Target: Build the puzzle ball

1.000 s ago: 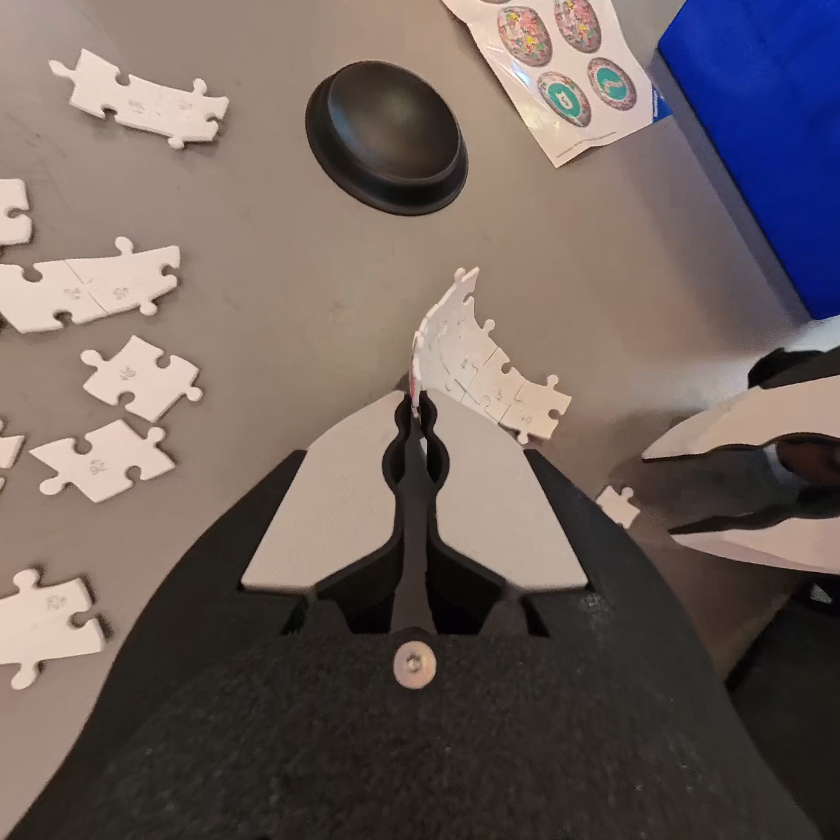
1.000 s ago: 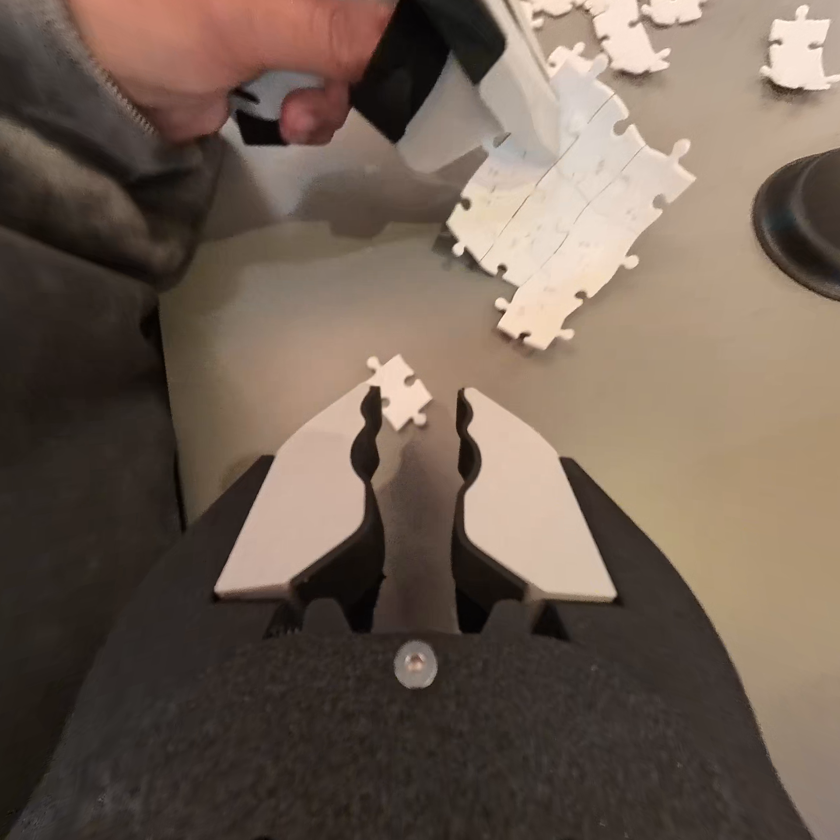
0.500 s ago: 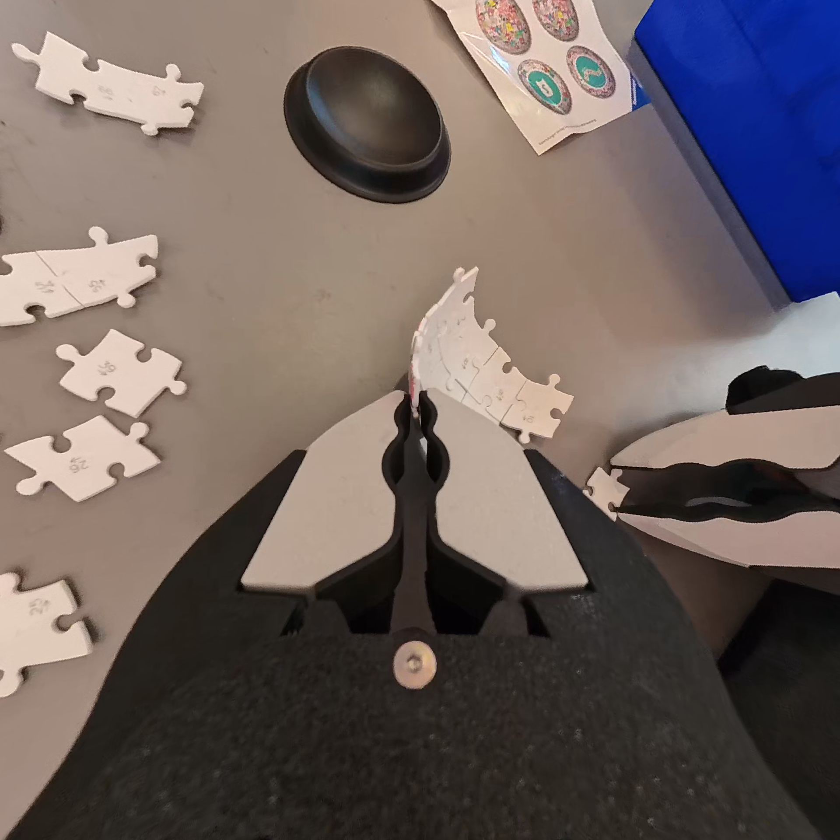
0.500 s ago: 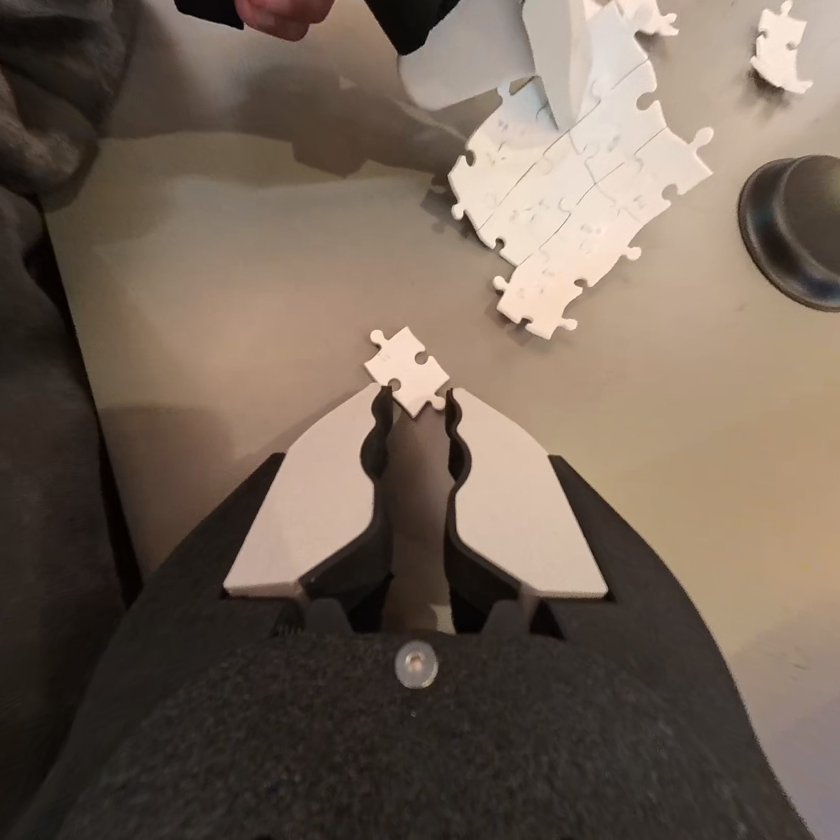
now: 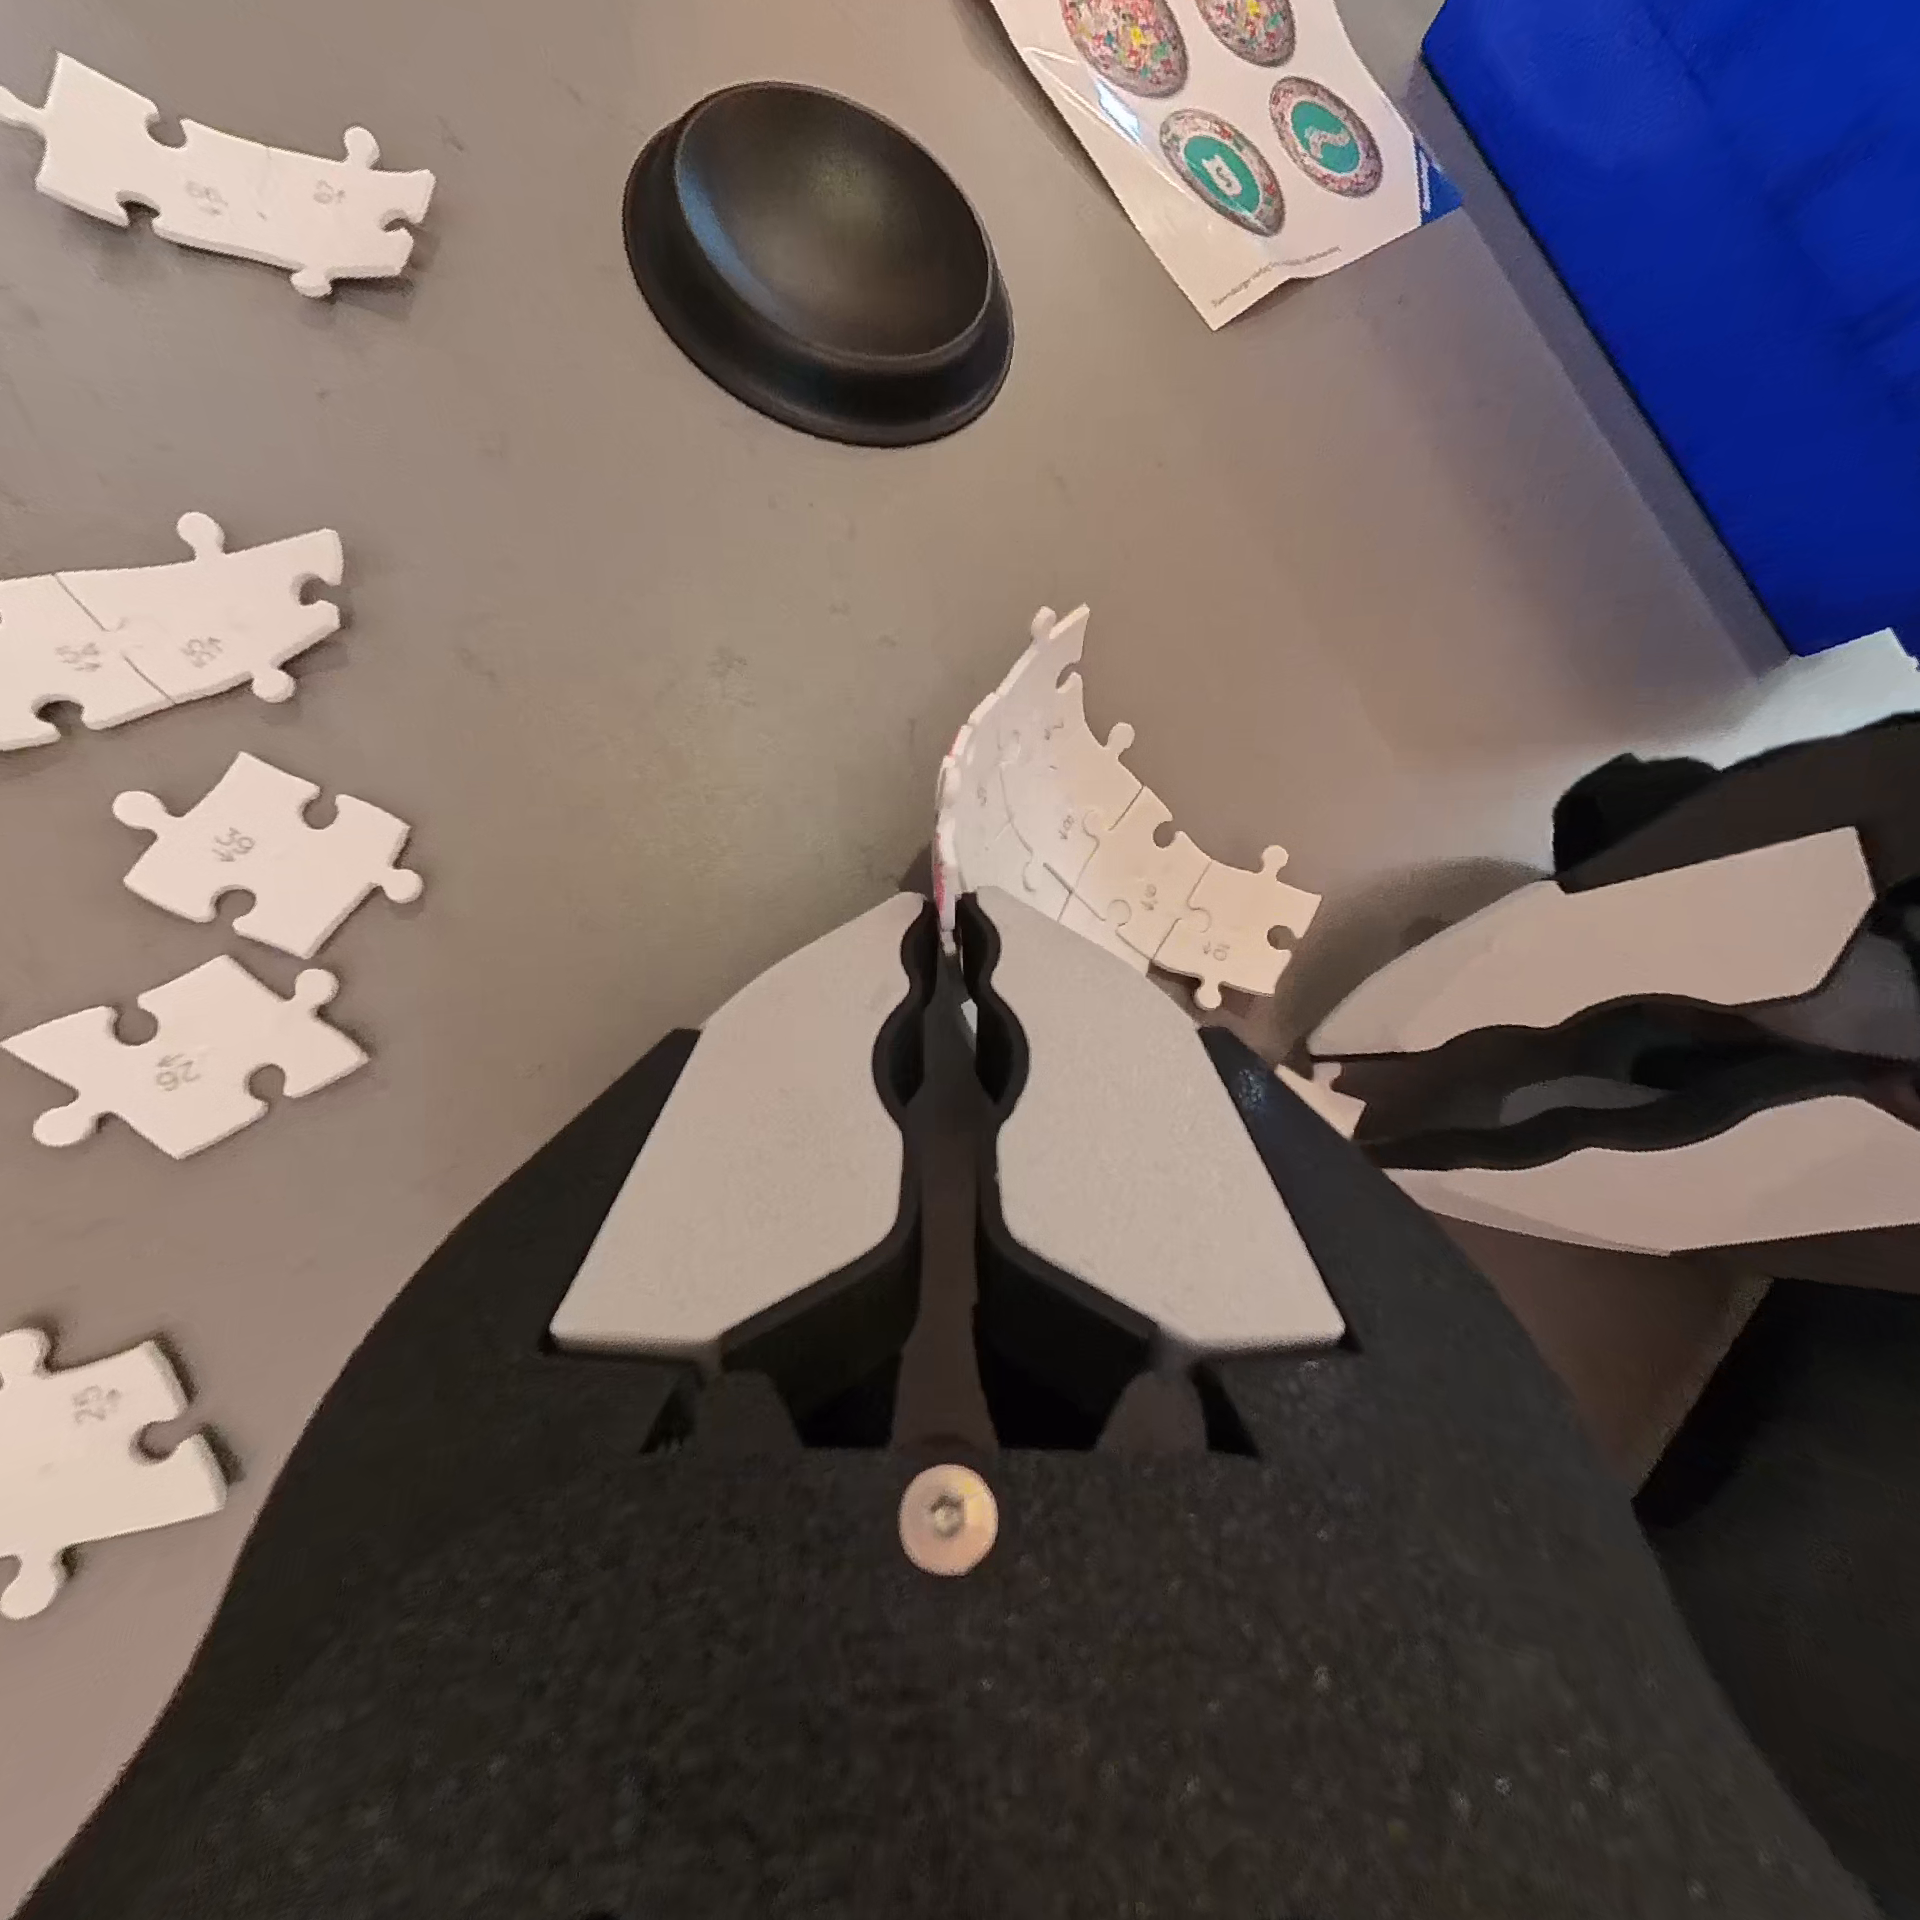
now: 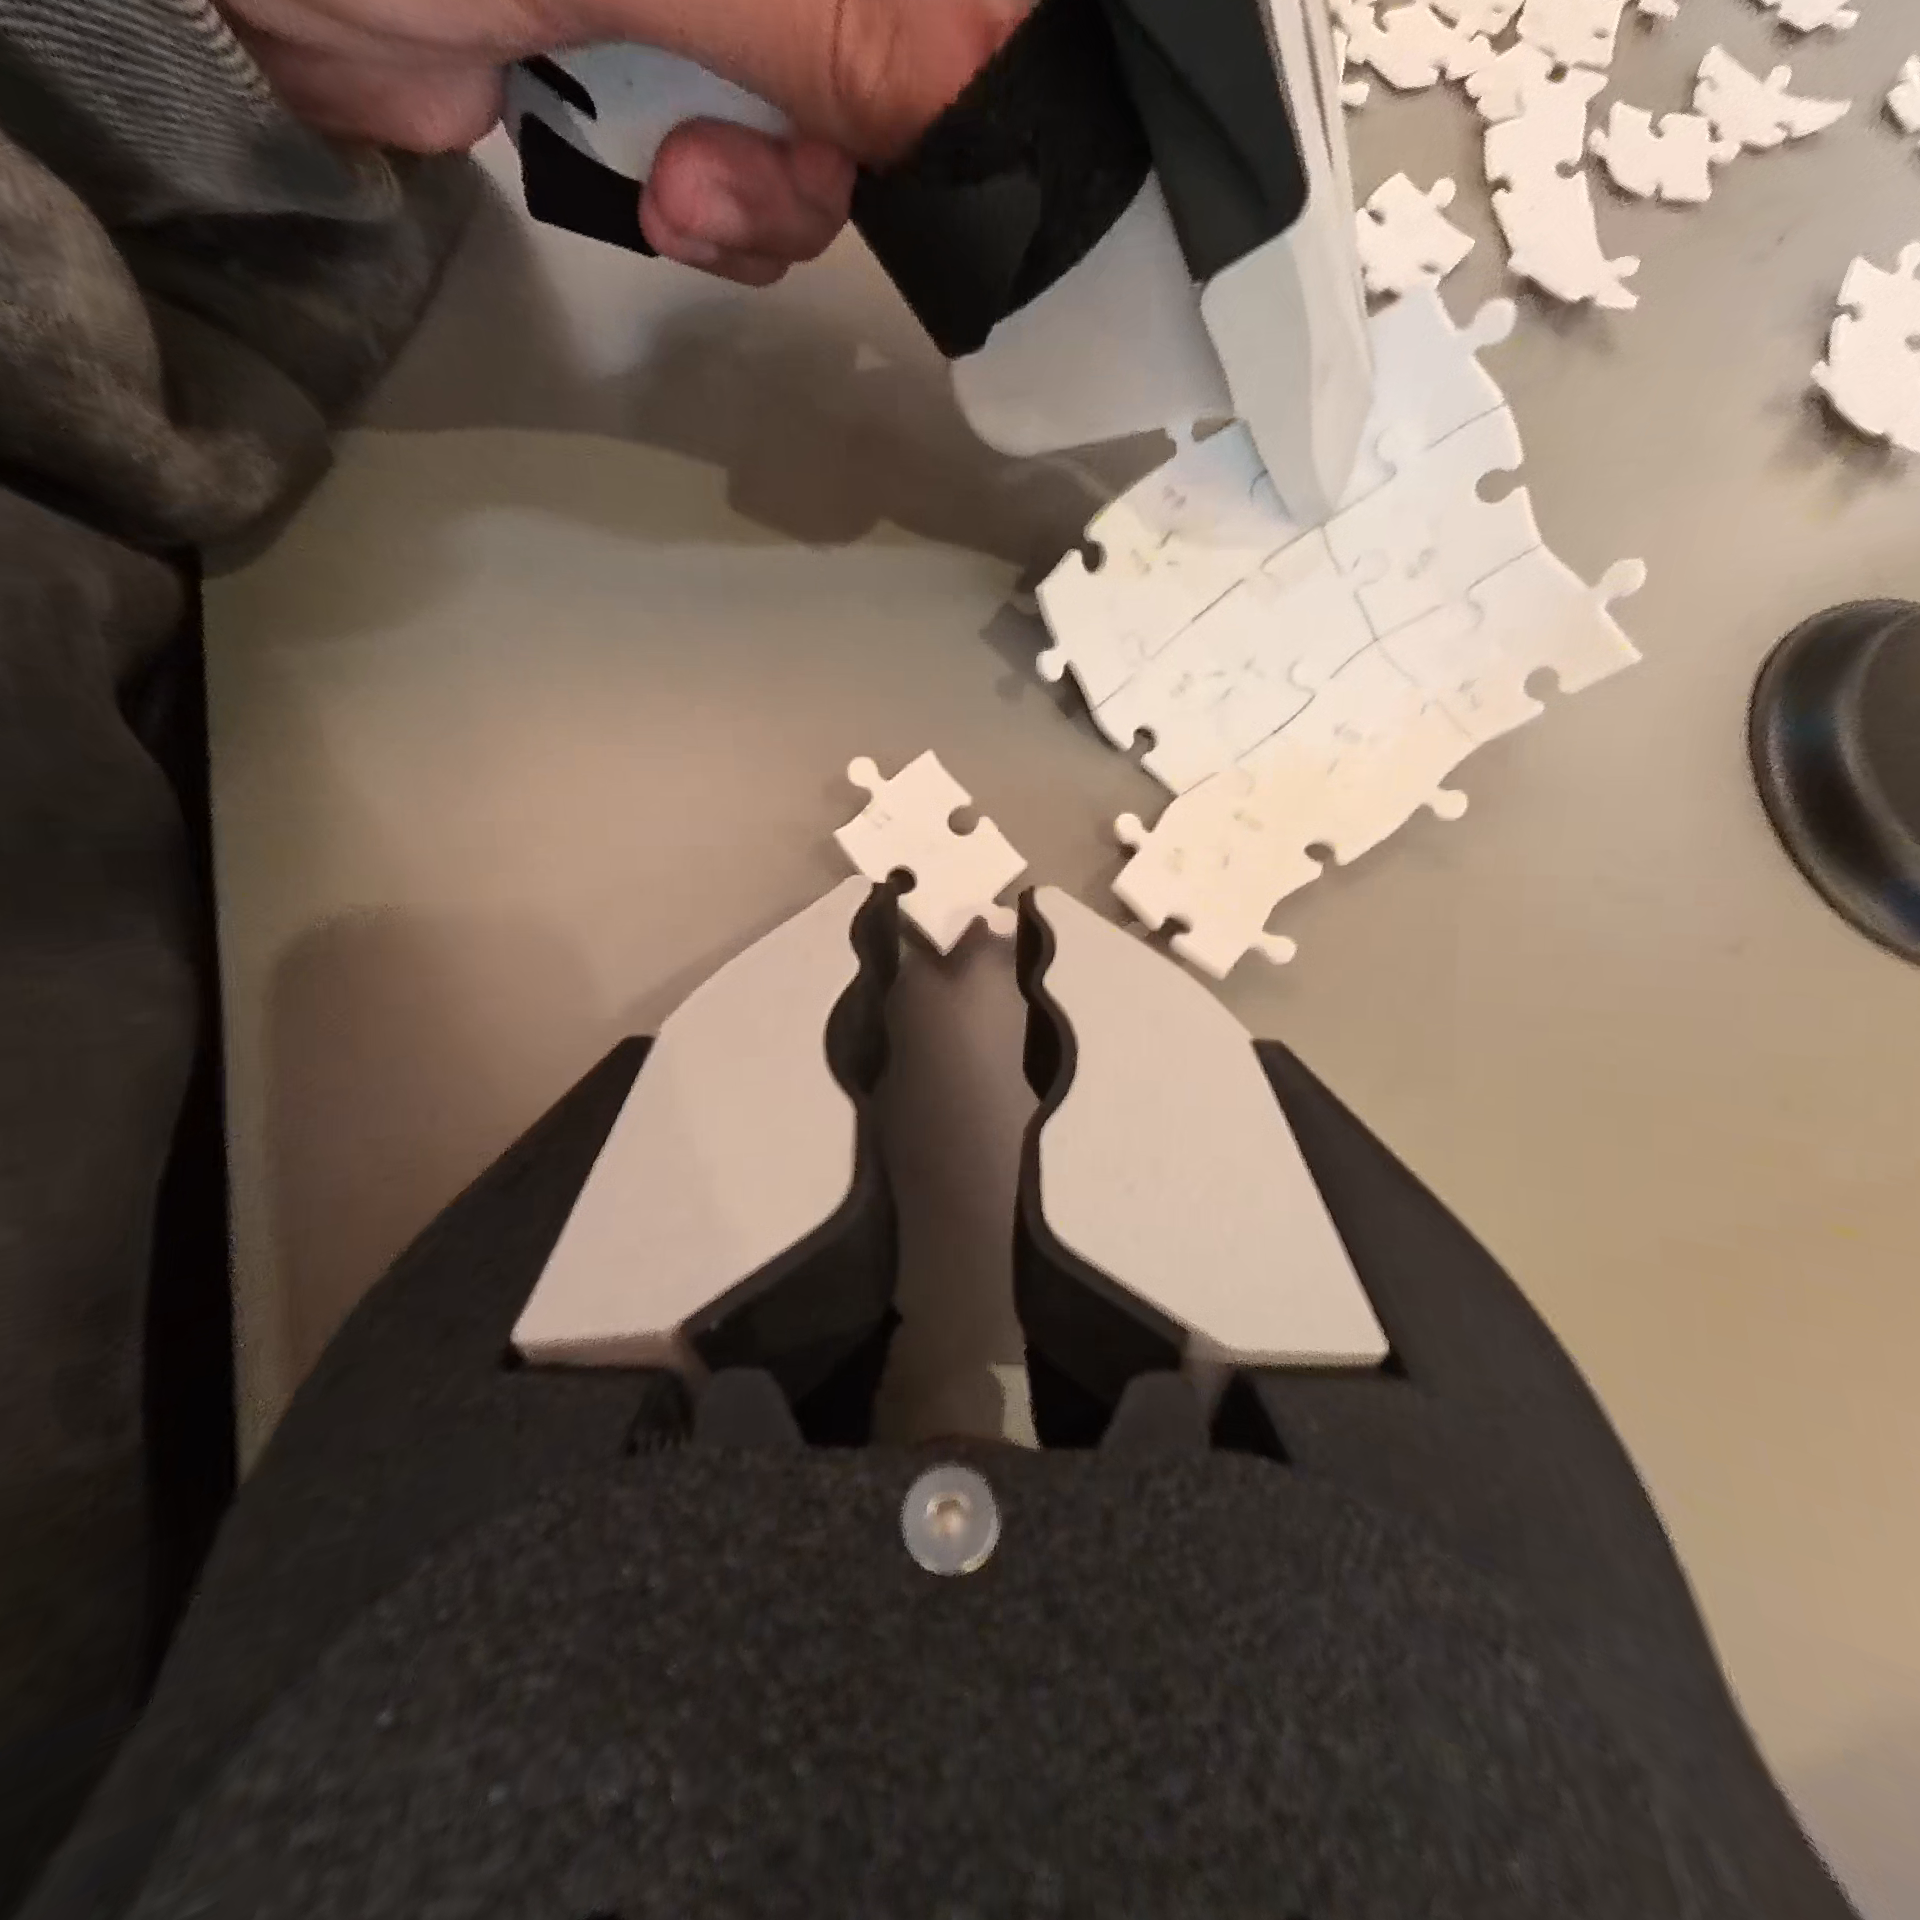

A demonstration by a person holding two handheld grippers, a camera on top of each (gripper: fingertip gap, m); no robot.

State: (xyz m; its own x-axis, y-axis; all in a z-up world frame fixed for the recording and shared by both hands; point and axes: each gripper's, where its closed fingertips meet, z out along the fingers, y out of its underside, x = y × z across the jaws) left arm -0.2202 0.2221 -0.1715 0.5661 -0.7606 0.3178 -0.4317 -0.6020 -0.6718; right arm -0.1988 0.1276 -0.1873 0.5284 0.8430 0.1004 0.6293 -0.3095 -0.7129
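Observation:
My left gripper (image 5: pixel 951 920) is shut on the edge of a curved, assembled section of white puzzle pieces (image 5: pixel 1127 862) and holds it tilted up from the grey table (image 5: pixel 623 644). The section (image 6: pixel 1340 644) and the left gripper (image 6: pixel 1299 478) also show at the top right of the right wrist view. My right gripper (image 6: pixel 956 902) pinches the near corner of a single white puzzle piece (image 6: pixel 925 842), just left of the section's lower end. In the left wrist view the right gripper (image 5: pixel 1325 1075) sits close to the section's right end.
A black round stand (image 5: pixel 821 270) lies beyond the section, also in the right wrist view (image 6: pixel 1839 758). A printed leaflet (image 5: pixel 1226 156) and a blue box (image 5: pixel 1714 260) are at the back right. Loose white pieces (image 5: pixel 260 852) lie at the left. A person's hand (image 6: pixel 675 104) holds the left gripper. Some 10 cm of space lies between my two pairs of fingers.
My right gripper closed on the single piece and carried it forward, toward the assembled section. My left gripper kept its hold on the section.

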